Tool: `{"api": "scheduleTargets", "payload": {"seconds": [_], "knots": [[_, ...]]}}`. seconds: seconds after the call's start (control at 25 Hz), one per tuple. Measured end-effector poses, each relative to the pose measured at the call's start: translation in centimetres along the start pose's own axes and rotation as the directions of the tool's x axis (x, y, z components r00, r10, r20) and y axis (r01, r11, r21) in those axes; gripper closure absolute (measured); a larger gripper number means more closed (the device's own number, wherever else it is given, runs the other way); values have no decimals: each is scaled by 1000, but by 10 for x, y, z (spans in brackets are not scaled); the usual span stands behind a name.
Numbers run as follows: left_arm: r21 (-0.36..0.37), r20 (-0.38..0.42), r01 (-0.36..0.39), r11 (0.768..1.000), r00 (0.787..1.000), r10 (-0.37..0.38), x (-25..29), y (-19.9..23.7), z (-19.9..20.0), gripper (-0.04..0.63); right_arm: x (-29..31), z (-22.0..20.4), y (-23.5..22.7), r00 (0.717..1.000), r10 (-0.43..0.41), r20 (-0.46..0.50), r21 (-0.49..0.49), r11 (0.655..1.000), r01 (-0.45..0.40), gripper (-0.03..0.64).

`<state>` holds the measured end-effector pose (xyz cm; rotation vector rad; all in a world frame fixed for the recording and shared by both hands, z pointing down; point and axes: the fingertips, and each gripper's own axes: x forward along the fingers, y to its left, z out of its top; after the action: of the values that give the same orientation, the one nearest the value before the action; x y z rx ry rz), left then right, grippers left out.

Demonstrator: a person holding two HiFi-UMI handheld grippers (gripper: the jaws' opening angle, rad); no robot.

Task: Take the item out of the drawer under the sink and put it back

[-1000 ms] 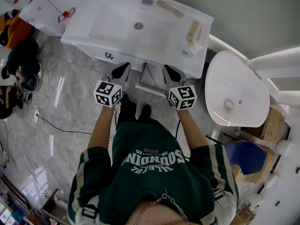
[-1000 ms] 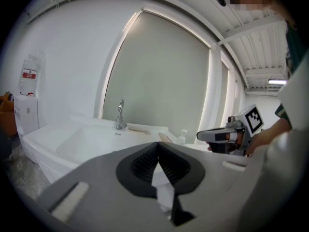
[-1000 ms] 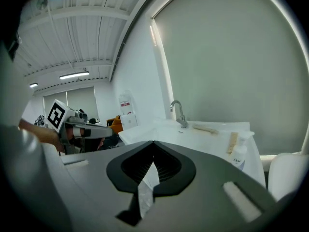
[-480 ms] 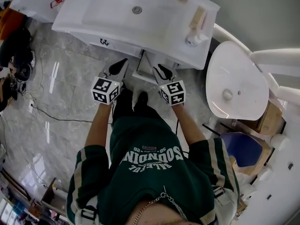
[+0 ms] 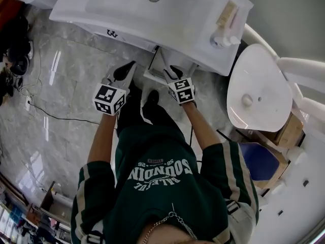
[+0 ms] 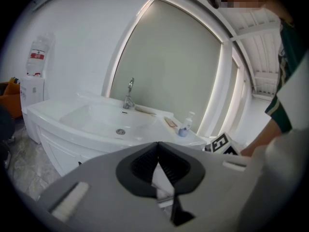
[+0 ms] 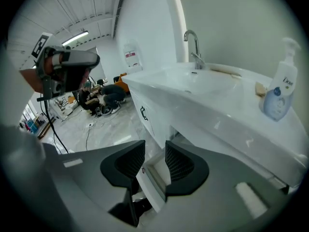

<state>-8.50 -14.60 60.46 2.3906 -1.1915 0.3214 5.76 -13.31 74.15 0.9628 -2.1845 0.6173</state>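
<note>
The task looks to be at an early stage. The drawer (image 5: 161, 64) under the sink (image 5: 133, 6) stands pulled out from the white vanity cabinet, and the person stands right in front of it with both grippers held low near it.

The right gripper (image 7: 154, 145) has its jaws opening. The drawer's white front edge and corner sit in the gap between them, but the pads do not press on it. This suggests the gripper is letting go of the drawer rather than taking anything. The left gripper (image 6: 157, 145) is closed, pad against pad, with nothing between the pads, and it hovers just to the left of the drawer.

The item itself cannot be made out. The little of the drawer's inside that shows is plain white, so the item is presumably still in there. Lifting it out, returning it and pushing the drawer shut all appear to remain.

The vanity top is glossy white, with a chrome faucet (image 7: 194, 45) at the back and a pump bottle of soap (image 7: 279, 94) by the right end. The floor (image 5: 66, 85) is polished grey marble-look tile with a black cable (image 5: 57, 119) trailing across it. A white oval fixture (image 5: 256, 93) stands to the person's right, with a cardboard box (image 5: 290, 131) behind it. Bags and gear lie along the left edge of the room.
</note>
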Motion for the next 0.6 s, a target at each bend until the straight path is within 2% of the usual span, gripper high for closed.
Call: {"api": "scheduleTargets", "payload": {"seconds": [0.4,0.6], "knots": [[-50,-35,-48,998,998,46,-2,15,-47,546,92,-63,-24,977,5,-214,-63,998,-19,508],[-73,-60,-79,994,995,74,-8,32,-74,546,135,-103,-44,954,-38,-296,-62,998,20,509]]}}
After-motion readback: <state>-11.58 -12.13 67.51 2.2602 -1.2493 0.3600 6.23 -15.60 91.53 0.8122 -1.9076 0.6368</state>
